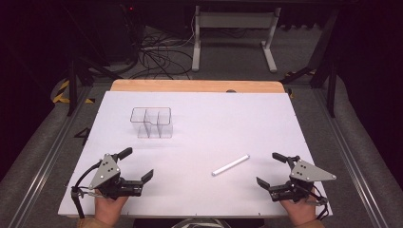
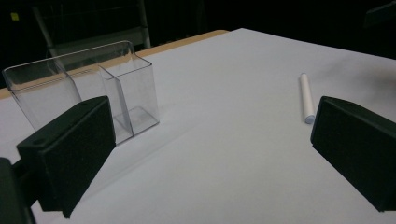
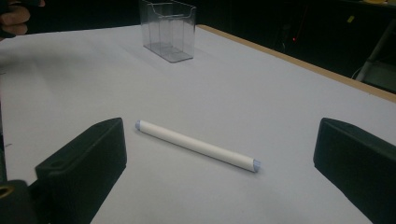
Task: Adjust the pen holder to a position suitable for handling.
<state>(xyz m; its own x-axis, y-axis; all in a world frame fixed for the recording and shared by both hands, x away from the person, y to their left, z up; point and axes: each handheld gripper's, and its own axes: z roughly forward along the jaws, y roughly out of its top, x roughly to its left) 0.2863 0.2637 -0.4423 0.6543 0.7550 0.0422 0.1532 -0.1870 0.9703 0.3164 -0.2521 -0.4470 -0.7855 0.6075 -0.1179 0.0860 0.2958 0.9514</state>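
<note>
Now we hold both tools low at the near edge of the white table (image 1: 199, 190), one in each hand. Our left tool (image 1: 139, 164) sits at the near left corner with its jaws spread wide apart and nothing between them; in the left gripper view they frame bare table. Our right tool (image 1: 272, 168) sits at the near right corner, its jaws likewise wide apart — empty too.

Between the two tools, nearer the right one, a white stick (image 1: 231, 165) lies flat on the table, angled so its far end points toward the right. In the right gripper view the white stick (image 3: 196, 145) lies crosswise just ahead of the open jaws, touching neither.

Farther back, left of centre, a clear plastic organizer (image 1: 151, 122) stands upright — its inside split by clear walls into compartments, all of them holding nothing. It is well apart from the stick. Beyond the white surface a strip of wooden edge (image 1: 197, 86) shows.
</note>
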